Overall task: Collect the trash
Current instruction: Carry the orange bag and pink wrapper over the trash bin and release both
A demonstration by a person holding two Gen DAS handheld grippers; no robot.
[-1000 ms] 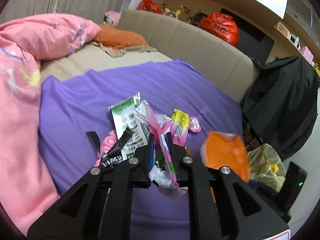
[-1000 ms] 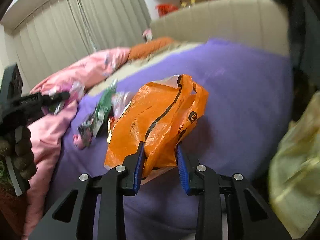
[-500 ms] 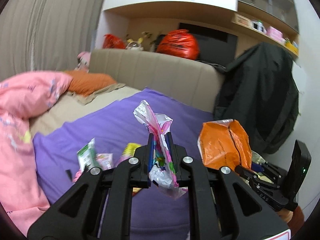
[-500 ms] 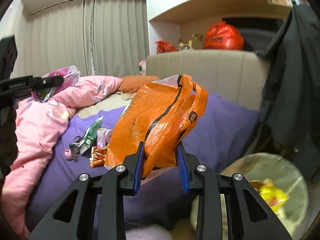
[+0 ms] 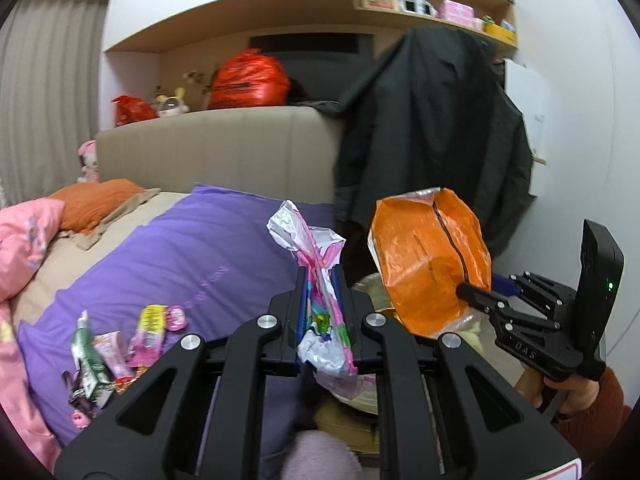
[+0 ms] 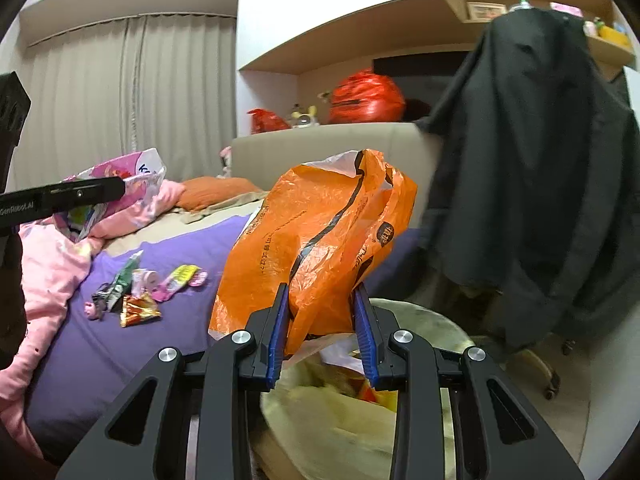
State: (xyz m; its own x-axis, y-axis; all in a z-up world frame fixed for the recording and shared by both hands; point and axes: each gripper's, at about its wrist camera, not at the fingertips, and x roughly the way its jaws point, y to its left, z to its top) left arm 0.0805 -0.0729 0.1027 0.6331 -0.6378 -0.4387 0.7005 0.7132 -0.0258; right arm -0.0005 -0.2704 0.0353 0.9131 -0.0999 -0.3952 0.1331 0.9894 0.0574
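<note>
Both grippers swung off the bed toward the yellowish trash bag (image 6: 332, 420), left gripper (image 5: 320, 312) clamping a pink wrapper (image 5: 316, 264), right gripper (image 6: 322, 320) pinching an orange plastic bag (image 6: 320, 236).

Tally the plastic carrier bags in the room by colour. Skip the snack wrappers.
Red bags: 2
Orange bag: 1
Pale yellow bag: 1
Total: 4
</note>
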